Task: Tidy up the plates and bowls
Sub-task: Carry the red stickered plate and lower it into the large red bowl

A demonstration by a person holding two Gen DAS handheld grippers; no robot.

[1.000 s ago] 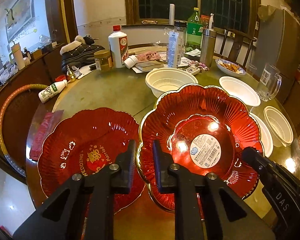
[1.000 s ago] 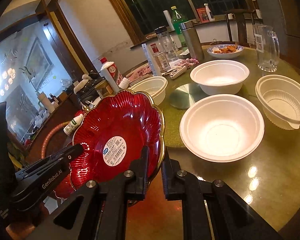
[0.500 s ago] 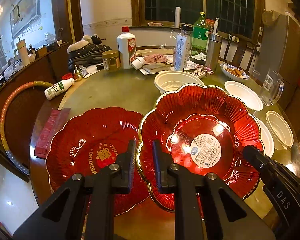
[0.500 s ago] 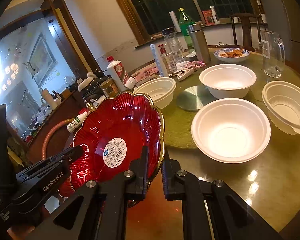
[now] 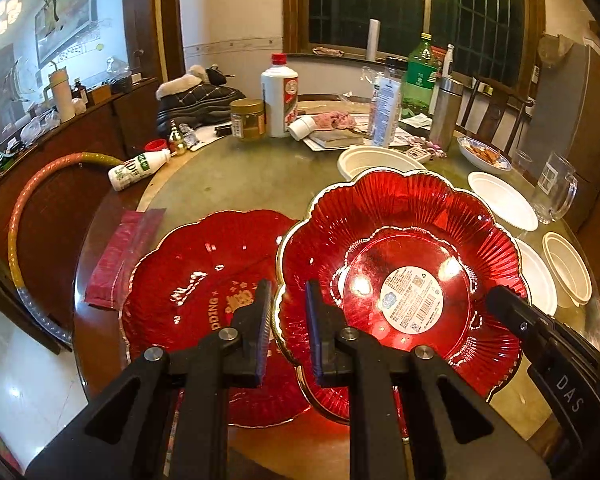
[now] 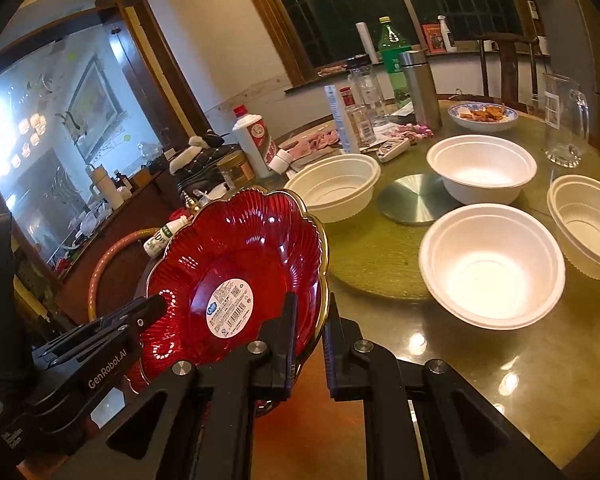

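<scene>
Your left tool (image 5: pixel 287 322) is clamped on the near left rim of the scalloped red plastic plate with the gold edge and white barcode sticker (image 5: pixel 400 264), and your right tool (image 6: pixel 309 330) is clamped on its opposite rim, so you carry this plate between both hands, tilted and clear of the round greenish glass-topped surface (image 5: pixel 260 184). Below and to its left, a 2nd red scalloped plate with gold lettering (image 5: pixel 204 280) lies flat on the surface, the raised plate overlapping its right edge in the left wrist view. From the right wrist view, 4 white disposable bowls sit to the right of the held plate: a smooth one nearest (image 6: pixel 492 268), a smooth one behind it (image 6: pixel 482 172), a ribbed one at the far right (image 6: pixel 588 224) and a ribbed one just beyond the plate's far rim (image 6: pixel 334 190). A round metal disc (image 6: pixel 414 198) lies among them. Beyond stand a white liquor bottle (image 5: pixel 279 96), a green plastic bottle (image 5: pixel 420 72) and a clear glass mug (image 5: pixel 556 188).
</scene>
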